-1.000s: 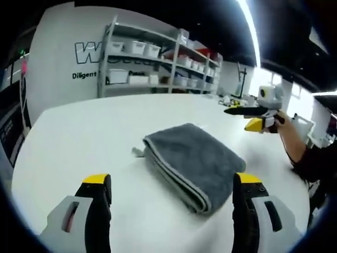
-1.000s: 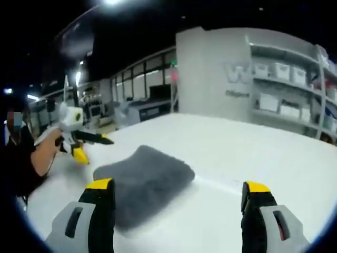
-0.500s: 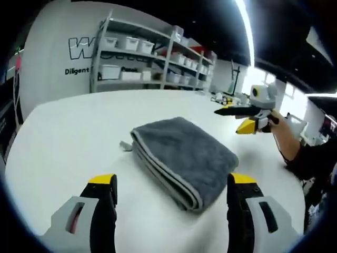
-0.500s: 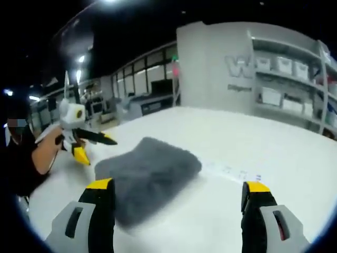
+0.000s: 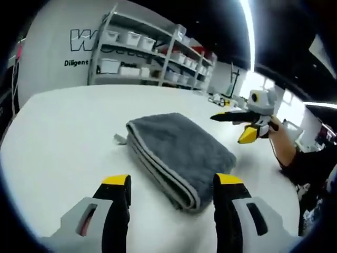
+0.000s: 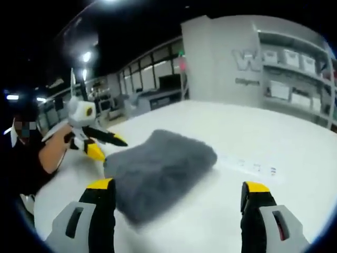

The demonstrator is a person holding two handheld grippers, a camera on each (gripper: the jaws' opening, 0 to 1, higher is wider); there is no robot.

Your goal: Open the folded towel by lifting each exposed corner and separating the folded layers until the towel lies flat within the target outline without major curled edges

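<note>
A grey towel (image 5: 181,153) lies folded on the white table (image 5: 63,137), its layered fold edge facing my left gripper (image 5: 172,182) and a small tag (image 5: 120,138) sticking out at its left corner. The left gripper is open, its yellow-tipped jaws just short of the towel's near edge. In the right gripper view the same towel (image 6: 158,168) sits left of centre, and my right gripper (image 6: 177,187) is open above the table, its left jaw near the towel's edge. The right gripper (image 5: 243,120) also hovers past the towel's far right side, held by a hand.
Metal shelves with white bins (image 5: 142,58) stand against the back wall beyond the table. A person's forearm (image 5: 284,150) reaches in at the right. The left gripper (image 6: 92,137) and the arm holding it (image 6: 50,155) sit at the towel's left in the right gripper view.
The left gripper's jaws have drawn somewhat closer together and come nearer the towel's fold edge. The right gripper has also come closer, so the towel looks larger. The towel has not moved.
</note>
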